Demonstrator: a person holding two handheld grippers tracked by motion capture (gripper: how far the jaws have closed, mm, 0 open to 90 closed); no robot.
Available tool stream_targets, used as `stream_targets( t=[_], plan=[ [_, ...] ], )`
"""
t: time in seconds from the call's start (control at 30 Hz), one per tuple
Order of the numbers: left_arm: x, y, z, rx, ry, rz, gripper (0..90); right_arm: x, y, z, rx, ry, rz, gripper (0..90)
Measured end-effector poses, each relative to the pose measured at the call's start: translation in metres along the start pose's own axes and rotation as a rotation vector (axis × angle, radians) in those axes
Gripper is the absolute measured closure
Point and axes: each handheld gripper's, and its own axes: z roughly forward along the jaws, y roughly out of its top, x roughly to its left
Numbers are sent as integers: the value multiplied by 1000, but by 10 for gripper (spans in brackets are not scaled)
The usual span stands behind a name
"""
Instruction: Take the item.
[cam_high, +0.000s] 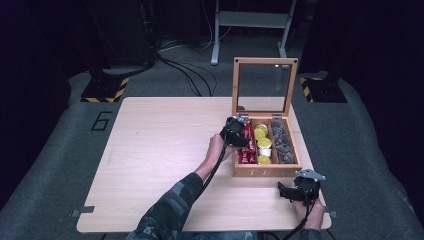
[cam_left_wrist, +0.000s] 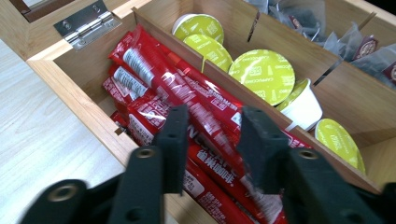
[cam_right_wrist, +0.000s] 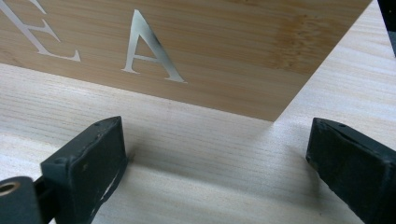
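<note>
Hovering over the red sticks (cam_left_wrist: 187, 116) in the box's (cam_high: 265, 171) left compartment, the left gripper (cam_left_wrist: 212, 140) had its jaws parted, one stick lying between them but not yet pinched. Sticks lay stacked lengthwise, filling that compartment, top one angled up toward the hinge (cam_left_wrist: 84, 23). In the high view the left gripper (cam_high: 235, 132) sat over the box's left compartment, sticks (cam_high: 246, 150) under it. Judged step: grabbing one stick. To do it well, jaws should straddle a single stick across its width, drop until the pads flank it, then close; catching two wrappers or the divider (cam_left_wrist: 243, 88) would spoil the lift. Wrappers looked slick, so a mid-length pinch seemed safer than an end pinch. Yellow pods (cam_left_wrist: 264, 72) filled the middle compartment, just past the divider, tea bags (cam_left_wrist: 336, 42) the far one; keep clear of both. The right gripper (cam_right_wrist: 215, 158) idled on the table (cam_right_wrist: 187, 186) in front of the box (cam_right_wrist: 210, 51), jaws spread wide, holding nothing; in the high view the right gripper (cam_high: 295, 192) sat near the box's front right corner. Lid (cam_high: 264, 85) stood upright, open.
</note>
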Motion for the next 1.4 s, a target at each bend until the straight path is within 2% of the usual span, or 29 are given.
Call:
stream_targets(
  t=[0.2, 0.33, 0.57, 0.7, 0.97, 1.3, 1.33, 1.4],
  plan=[
    [-1, -1, 1, 12, 6, -14, 725, 1, 0, 0, 1, -1, 4, 43],
    [-5, -1, 2, 20, 24, -20, 786, 0, 0, 0, 1, 0, 4, 43],
    [-11, -2, 0, 4, 39, -32, 865, 0, 0, 0, 0, 0, 3, 45],
    [-13, -2, -1, -11, 47, -30, 873, 0, 0, 0, 0, 1, 2, 46],
    [-11, -3, -7, -56, 30, -60, 879, 0, 0, 0, 0, -1, 2, 47],
    [-5, -5, -19, -79, 15, -68, 879, 0, 0, -1, 2, 2, -6, 47],
    [-5, -6, -20, -92, 15, -79, 879, 0, 0, -1, 2, 1, -4, 47],
    [-4, -6, -23, -91, 13, -69, 879, 0, 0, -1, 1, 0, -2, 47]
  ],
)
